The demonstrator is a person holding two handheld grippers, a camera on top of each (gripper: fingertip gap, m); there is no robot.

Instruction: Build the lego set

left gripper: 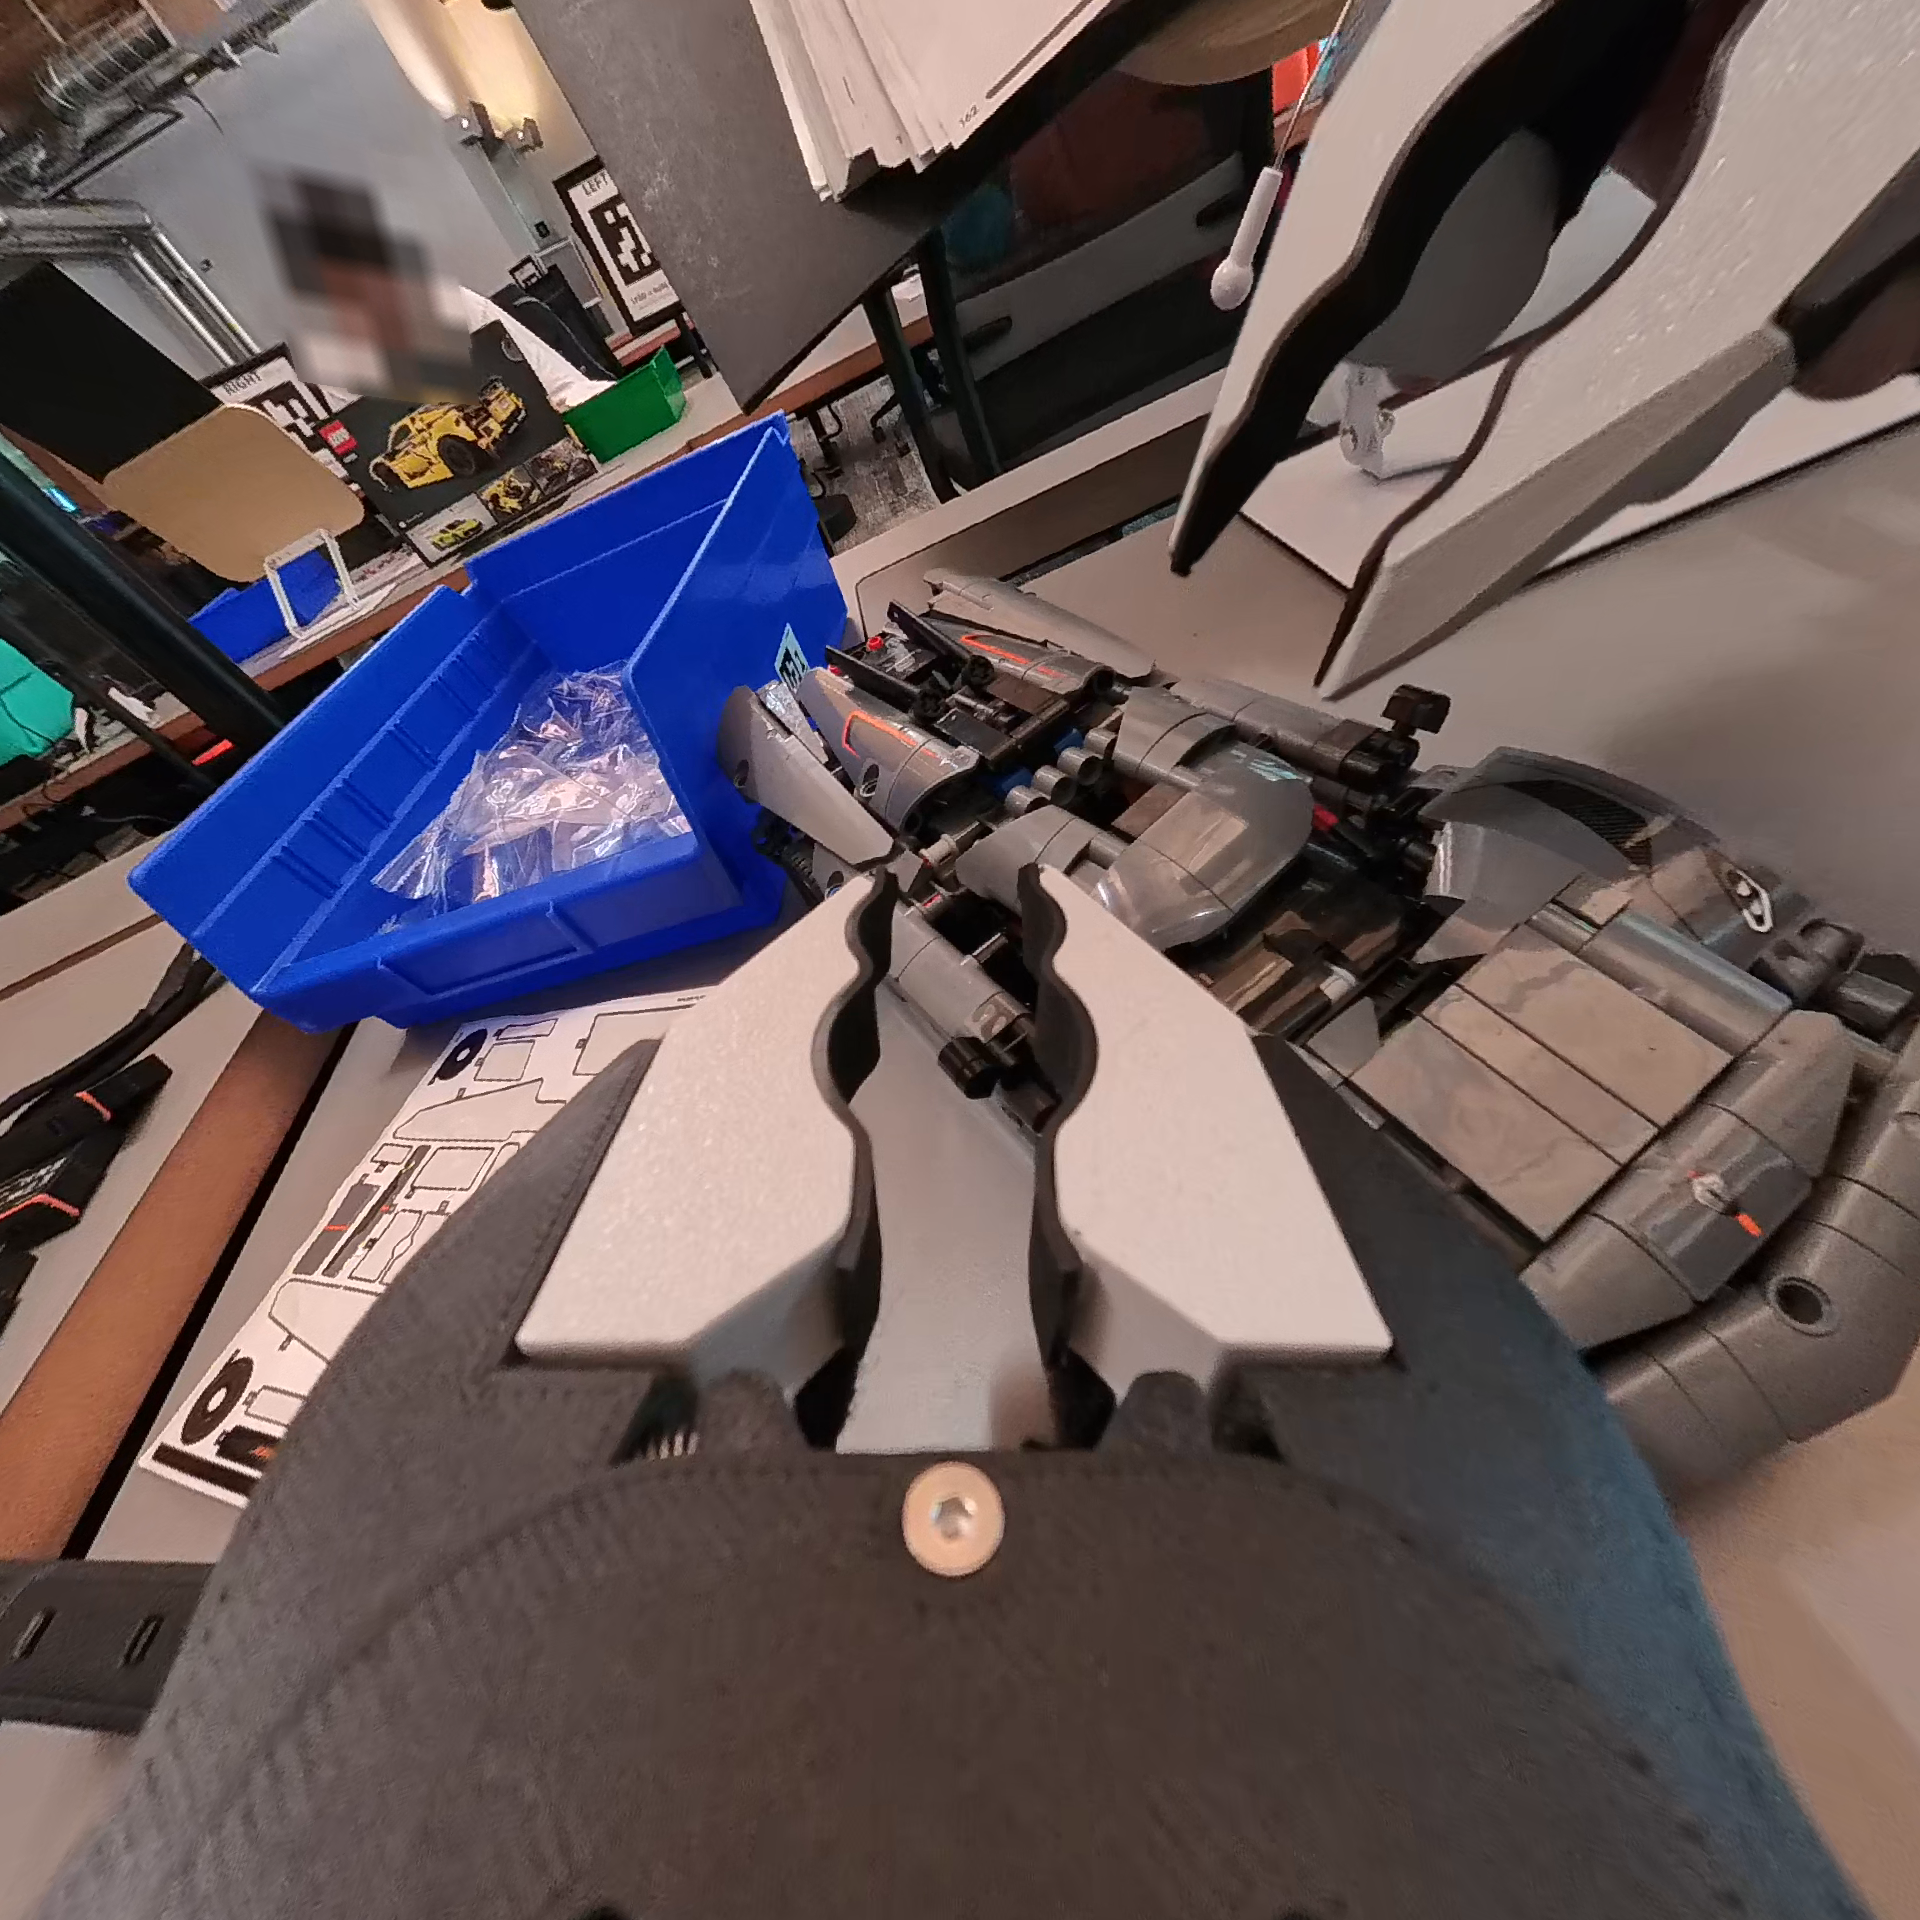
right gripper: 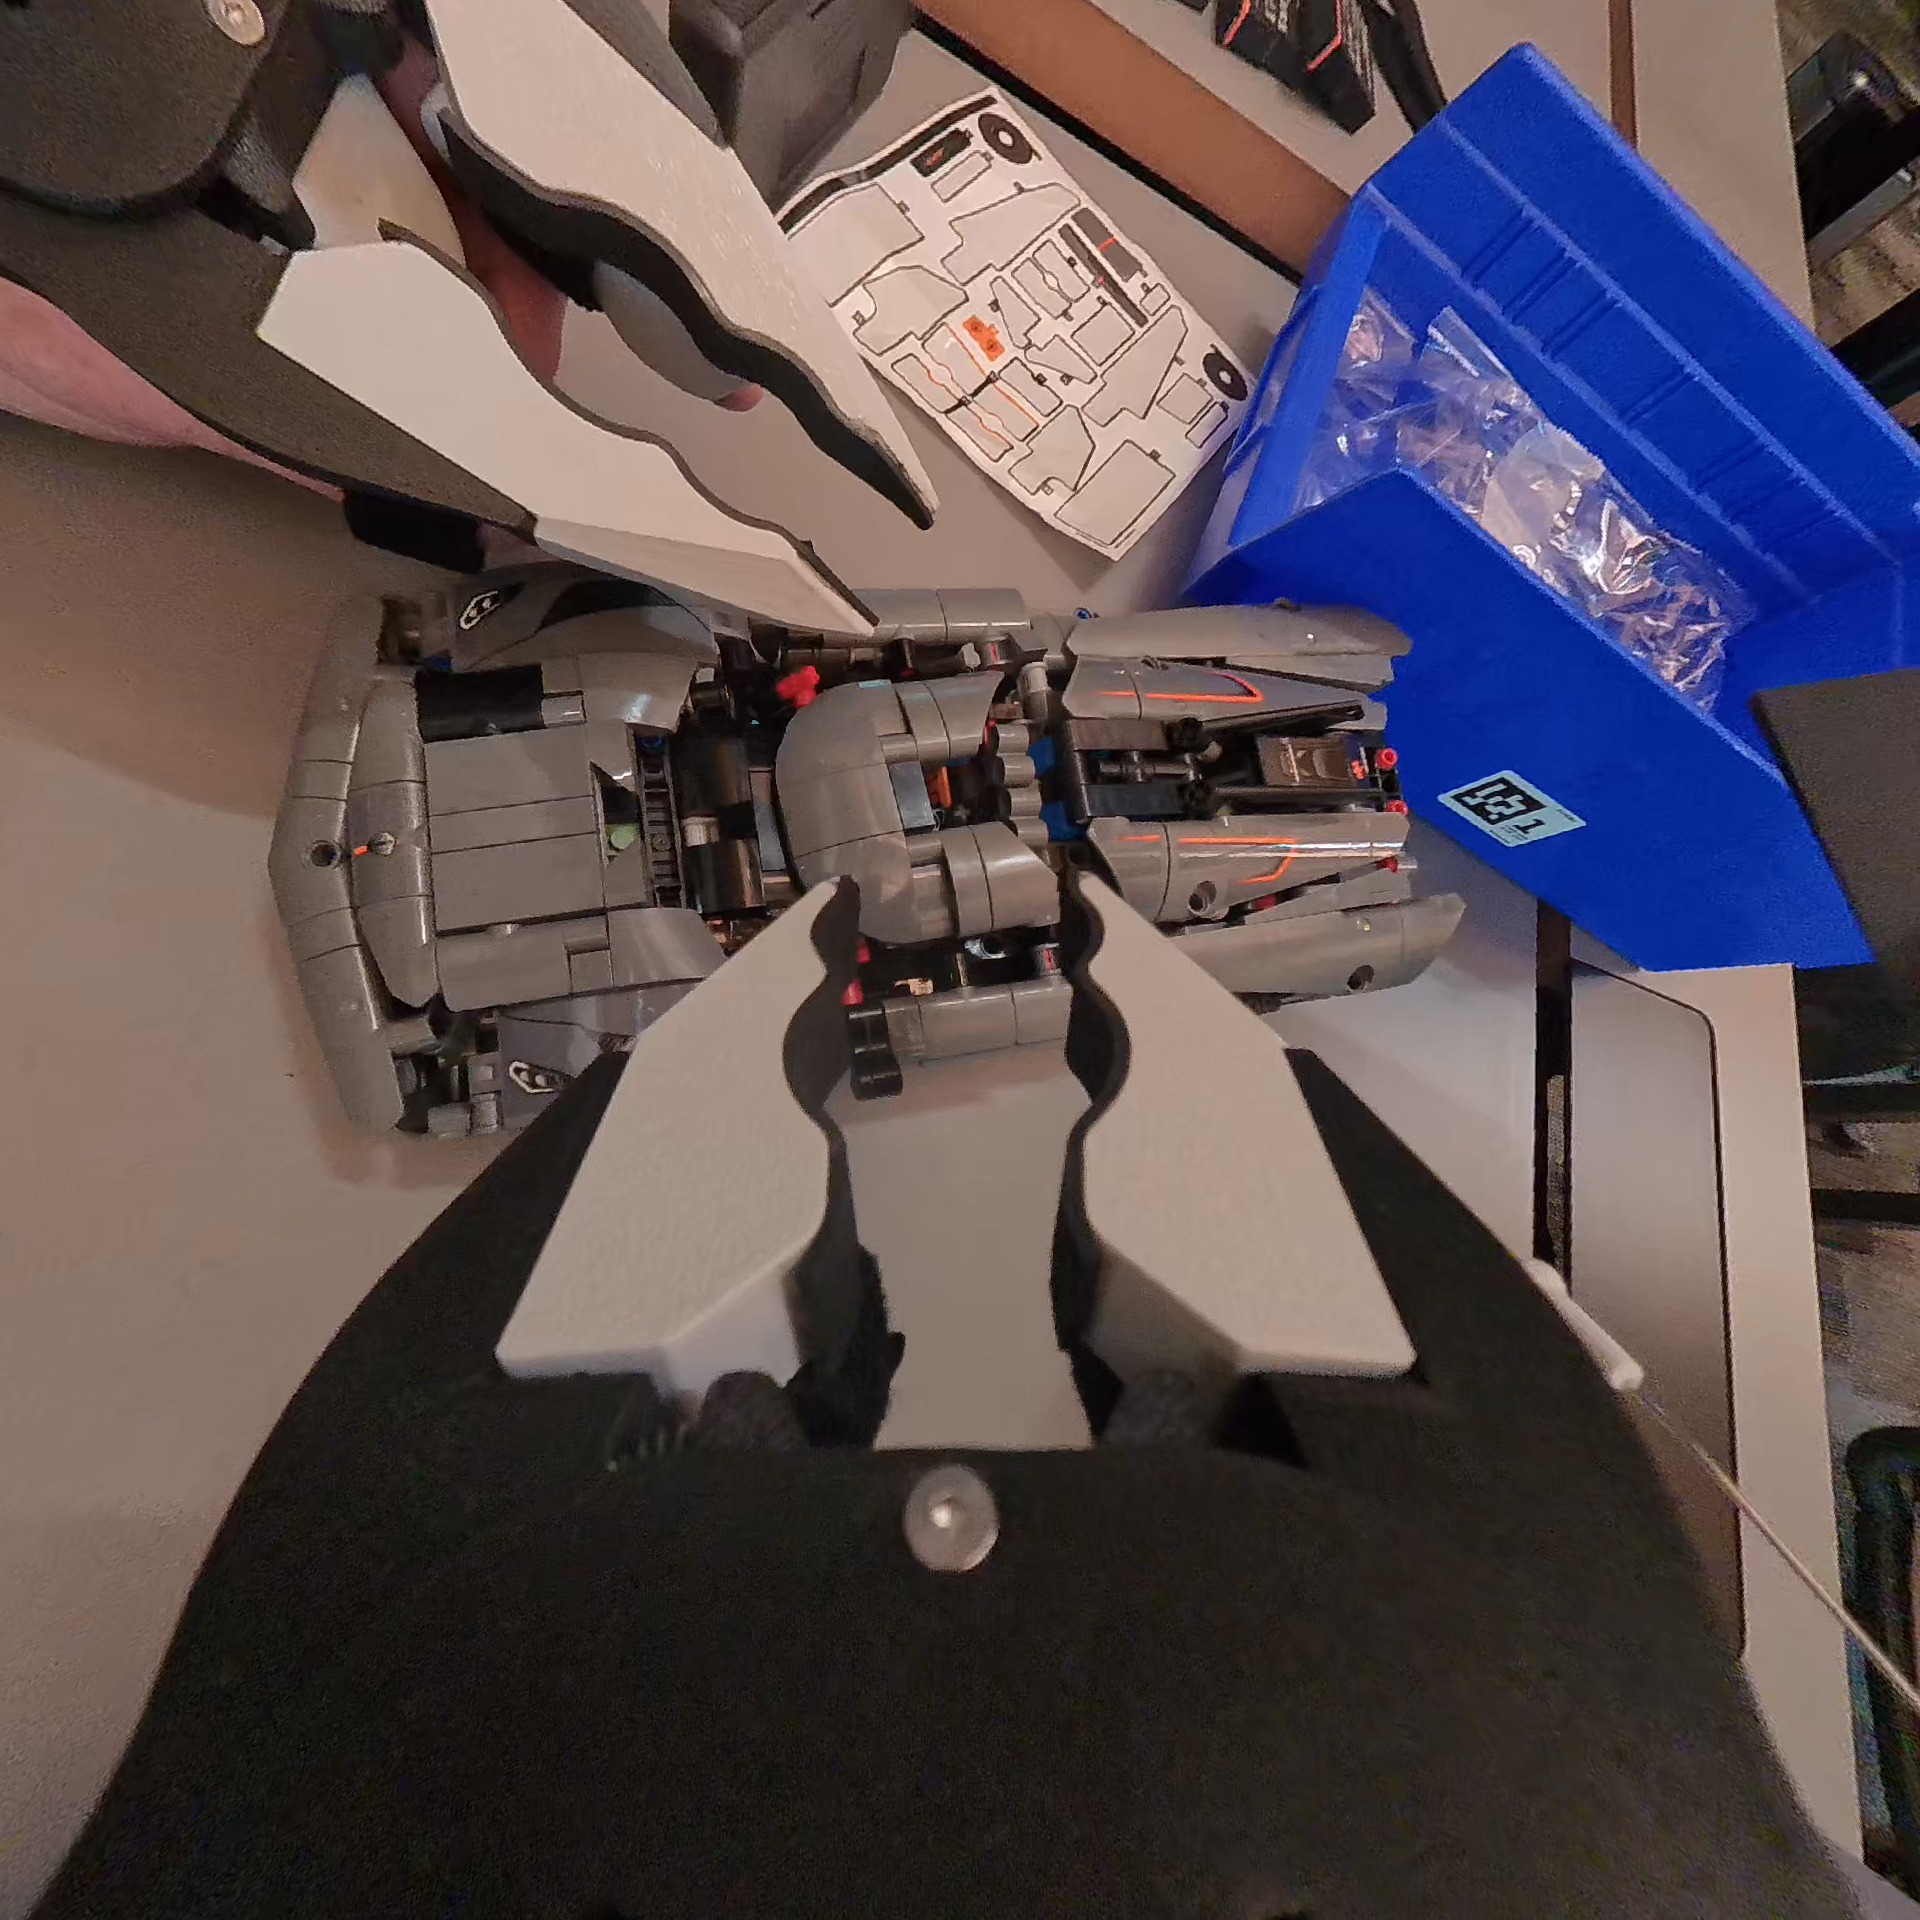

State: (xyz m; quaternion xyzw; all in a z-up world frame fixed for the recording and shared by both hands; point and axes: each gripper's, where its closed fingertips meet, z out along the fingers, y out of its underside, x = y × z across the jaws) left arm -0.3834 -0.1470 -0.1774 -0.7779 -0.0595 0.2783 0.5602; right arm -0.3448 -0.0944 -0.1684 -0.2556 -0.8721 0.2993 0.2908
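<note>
**Both grippers spread over the grey car model**

Left gripper [left gripper: 956,894] sat closest in its own view, fingers parted and gripping nothing, tips straddling the near side sill of the lego car [left gripper: 1351,935]. Right gripper [right gripper: 956,894] likewise released, fingers apart above a grey-and-black side section of the lego car [right gripper: 831,810].

Car lay flat on the grey tabletop [right gripper: 156,987]. Seen from the right wrist, its long axis ran left to right: broad flat nose with panelled hood at left, finned tail with orange stripes at right. Tail sat just beside the blue bin [right gripper: 1558,675], possibly touching. Clear plastic bags [right gripper: 1507,468] lay in the bin. Sticker sheet [right gripper: 1039,312] lay flat beyond the car.

Room: further tables, a green bin [left gripper: 629,410], a yellow-car box [left gripper: 457,468], a stack of white pages [left gripper: 914,83] overhead.
</note>
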